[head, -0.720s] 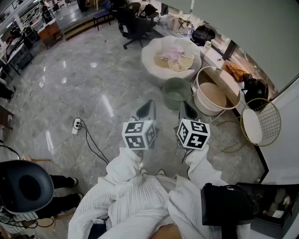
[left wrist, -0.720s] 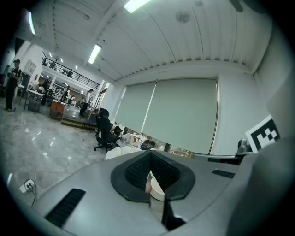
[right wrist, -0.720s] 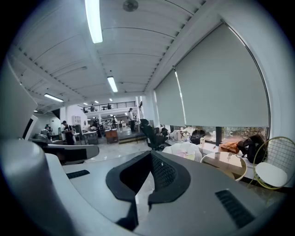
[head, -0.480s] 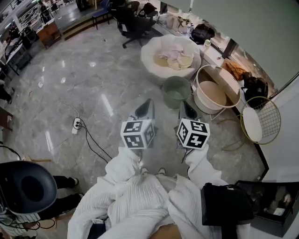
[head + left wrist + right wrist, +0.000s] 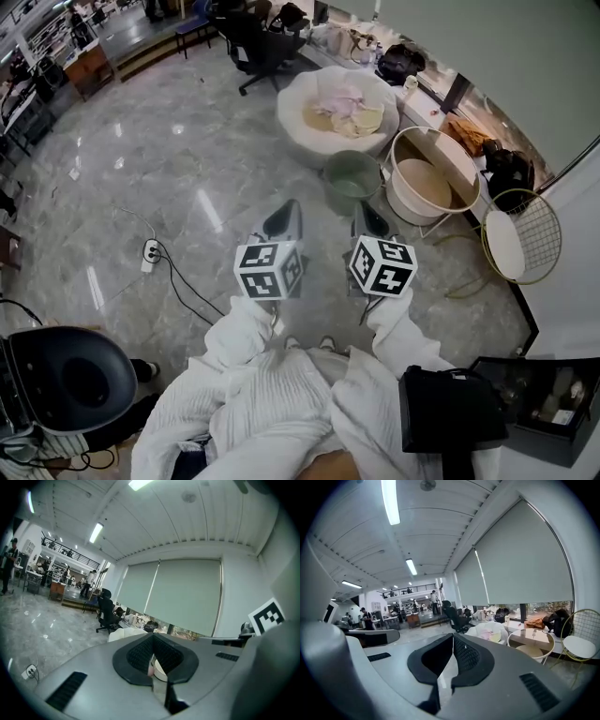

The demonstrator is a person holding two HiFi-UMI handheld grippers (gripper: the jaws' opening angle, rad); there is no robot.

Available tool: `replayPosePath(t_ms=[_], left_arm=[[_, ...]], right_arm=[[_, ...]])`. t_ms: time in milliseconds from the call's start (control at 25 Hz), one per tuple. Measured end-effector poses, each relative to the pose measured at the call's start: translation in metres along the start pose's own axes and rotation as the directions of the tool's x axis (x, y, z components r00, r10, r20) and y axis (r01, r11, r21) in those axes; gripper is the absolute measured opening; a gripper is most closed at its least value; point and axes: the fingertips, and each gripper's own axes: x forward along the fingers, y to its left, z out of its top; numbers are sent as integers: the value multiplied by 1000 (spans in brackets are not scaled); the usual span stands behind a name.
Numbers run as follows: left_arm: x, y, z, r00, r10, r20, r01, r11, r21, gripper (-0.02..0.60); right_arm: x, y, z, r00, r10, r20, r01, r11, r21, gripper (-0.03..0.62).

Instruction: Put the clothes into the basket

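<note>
The left claw (image 5: pixel 284 218) and the right claw (image 5: pixel 373 218) are held side by side over the marble floor (image 5: pixel 187 178), on the person's side of the round white basket (image 5: pixel 405 202). Each is closed, with nothing gripped between its jaws. The pink and pale yellow clothes (image 5: pixel 344 105) are piled in a white cushioned tub (image 5: pixel 298 114) just beyond the basket and to its left in the head view, and a green bucket (image 5: pixel 352 180) is set just beside the basket on that same side.
</note>
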Motion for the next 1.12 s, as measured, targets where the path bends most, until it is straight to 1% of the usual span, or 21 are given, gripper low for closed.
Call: replayPosePath(t_ms=[160, 320, 560, 840, 1120], left_arm=[[0, 22, 4, 1000, 10, 6, -10, 1000, 2, 6], [5, 46, 0, 999, 35, 0, -35, 999, -26, 6], [31, 72, -6, 998, 53, -22, -54, 998, -38, 6], [102, 112, 5, 996, 80, -28, -81, 995, -57, 6], [191, 139, 32, 996, 92, -18, -93, 994, -59, 6]], right_arm=[[14, 7, -9, 1000, -19, -11, 20, 1000, 18, 25], [28, 10, -22, 999, -26, -38, 27, 999, 28, 25], [63, 1, -30, 997, -41, -68, 44, 998, 42, 25], [146, -22, -17, 995, -47, -86, 51, 998, 48, 25], [241, -48, 14, 995, -30, -94, 33, 999, 31, 25]])
